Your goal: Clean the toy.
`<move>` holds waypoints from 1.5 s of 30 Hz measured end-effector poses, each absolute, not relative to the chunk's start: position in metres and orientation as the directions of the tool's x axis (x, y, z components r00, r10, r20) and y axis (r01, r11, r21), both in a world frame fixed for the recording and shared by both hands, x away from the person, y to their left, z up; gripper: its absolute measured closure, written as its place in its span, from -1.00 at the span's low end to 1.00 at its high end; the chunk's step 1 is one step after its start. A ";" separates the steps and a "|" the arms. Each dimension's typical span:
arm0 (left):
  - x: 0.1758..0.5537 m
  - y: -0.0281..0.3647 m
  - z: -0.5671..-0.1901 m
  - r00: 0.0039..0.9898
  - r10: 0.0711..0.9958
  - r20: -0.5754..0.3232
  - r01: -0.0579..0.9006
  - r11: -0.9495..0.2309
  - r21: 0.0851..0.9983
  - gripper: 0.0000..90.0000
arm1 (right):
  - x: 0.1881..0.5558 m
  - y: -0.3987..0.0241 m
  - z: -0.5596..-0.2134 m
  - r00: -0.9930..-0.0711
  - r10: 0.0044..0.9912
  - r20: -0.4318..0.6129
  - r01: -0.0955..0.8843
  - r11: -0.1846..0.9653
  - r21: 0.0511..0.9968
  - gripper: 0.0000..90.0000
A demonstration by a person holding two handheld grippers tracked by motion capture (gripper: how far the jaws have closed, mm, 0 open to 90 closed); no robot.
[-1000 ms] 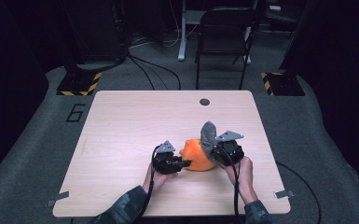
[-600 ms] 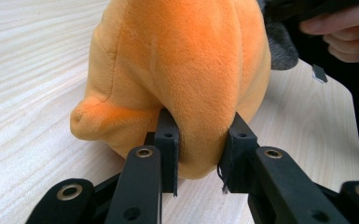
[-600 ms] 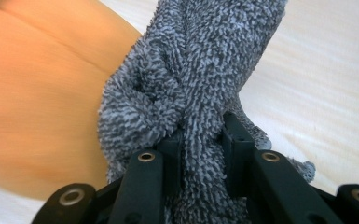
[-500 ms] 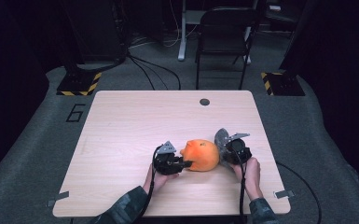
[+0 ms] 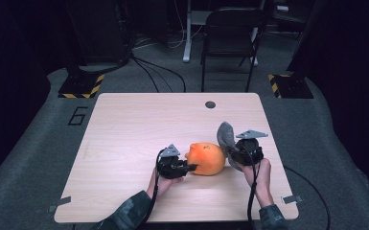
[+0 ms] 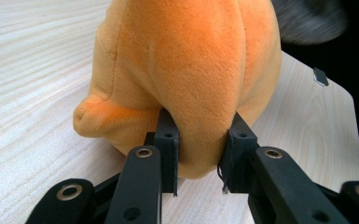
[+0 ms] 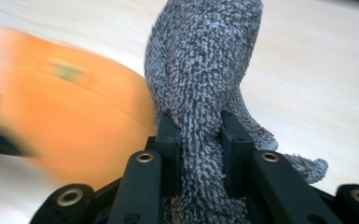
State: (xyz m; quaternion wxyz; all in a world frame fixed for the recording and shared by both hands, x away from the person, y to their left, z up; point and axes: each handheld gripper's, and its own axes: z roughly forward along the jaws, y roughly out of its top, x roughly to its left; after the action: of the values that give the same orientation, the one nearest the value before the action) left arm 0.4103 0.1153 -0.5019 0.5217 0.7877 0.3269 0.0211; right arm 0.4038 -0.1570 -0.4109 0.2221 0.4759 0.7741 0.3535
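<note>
Claws level: left claw (image 5: 190, 167) pinches orange plush (image 5: 207, 158); right claw (image 5: 231, 154) clamps grey cloth (image 5: 224, 135).

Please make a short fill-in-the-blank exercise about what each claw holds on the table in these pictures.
1. The left claw is shut on the ___ plush toy.
2. The right claw is shut on a grey ___.
3. The toy rests on a ___ table.
4. Behind the table stands a dark ___.

Missing words: orange; cloth; wooden; chair

Both grippers' jaws clamped tight
</note>
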 end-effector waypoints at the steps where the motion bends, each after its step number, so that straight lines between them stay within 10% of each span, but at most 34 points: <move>1: 0.410 0.115 -0.502 0.786 0.537 -0.306 0.492 -0.244 0.836 0.60 | 0.398 -0.150 -0.404 -0.478 0.878 -0.016 0.550 0.314 0.774 0.62; 16: 0.411 0.115 -0.503 0.792 0.542 -0.282 0.483 -0.272 0.833 0.56 | 0.391 -0.100 -0.416 -0.607 0.792 0.068 0.506 0.319 0.801 0.60; 26: 0.411 0.114 -0.504 0.787 0.542 -0.295 0.492 -0.262 0.830 0.56 | 0.395 -0.114 -0.419 -0.545 0.837 -0.045 0.508 0.373 0.777 0.61; 45: 0.412 0.113 -0.505 0.790 0.531 -0.306 0.491 -0.250 0.834 0.56 | 0.419 -0.160 -0.449 -0.444 0.894 0.055 0.627 0.266 0.732 0.61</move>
State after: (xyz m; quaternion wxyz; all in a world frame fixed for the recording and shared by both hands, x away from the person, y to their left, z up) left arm 0.4115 0.1133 -0.5046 0.5201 0.7902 0.3235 0.0191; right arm 0.4190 -0.1603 -0.4489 0.1894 0.4922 0.7727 0.3534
